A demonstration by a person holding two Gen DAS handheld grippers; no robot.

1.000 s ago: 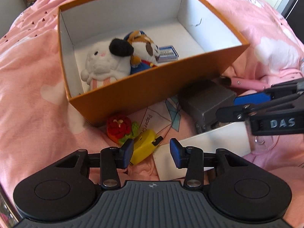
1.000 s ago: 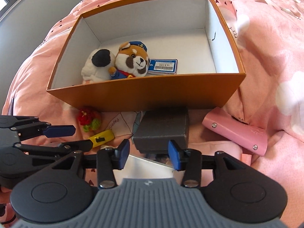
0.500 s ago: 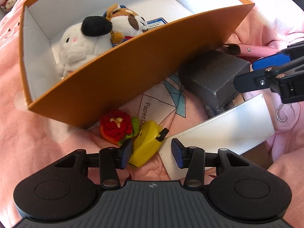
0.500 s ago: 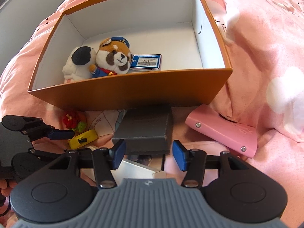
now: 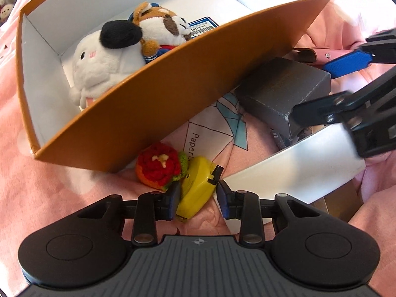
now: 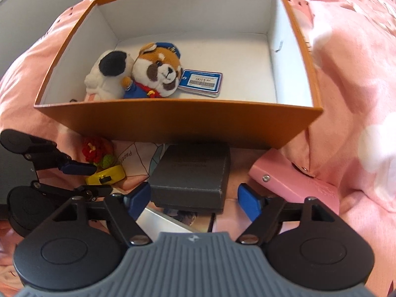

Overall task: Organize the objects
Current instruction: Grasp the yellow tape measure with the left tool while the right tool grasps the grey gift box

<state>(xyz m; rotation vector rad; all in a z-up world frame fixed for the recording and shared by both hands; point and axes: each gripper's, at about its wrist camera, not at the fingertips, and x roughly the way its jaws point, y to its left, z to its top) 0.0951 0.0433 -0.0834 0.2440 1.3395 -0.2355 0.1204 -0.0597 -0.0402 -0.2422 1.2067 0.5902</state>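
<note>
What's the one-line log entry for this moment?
left gripper: open, straddling yellow tape measure | right gripper: open, around dark grey box | orange box: two plush toys, tag inside

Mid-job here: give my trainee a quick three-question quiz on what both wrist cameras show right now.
1. True or false: the yellow tape measure already lies inside the orange box.
2. Which thing sits between the right gripper's open fingers? A) pink case B) dark grey box C) crochet flower
3. Fill in: the two plush toys lie in the box beside a blue ____.

Key: 1. False; it lies on the pink bedding between the left gripper's fingers. 2. B. 3. Tag.
</note>
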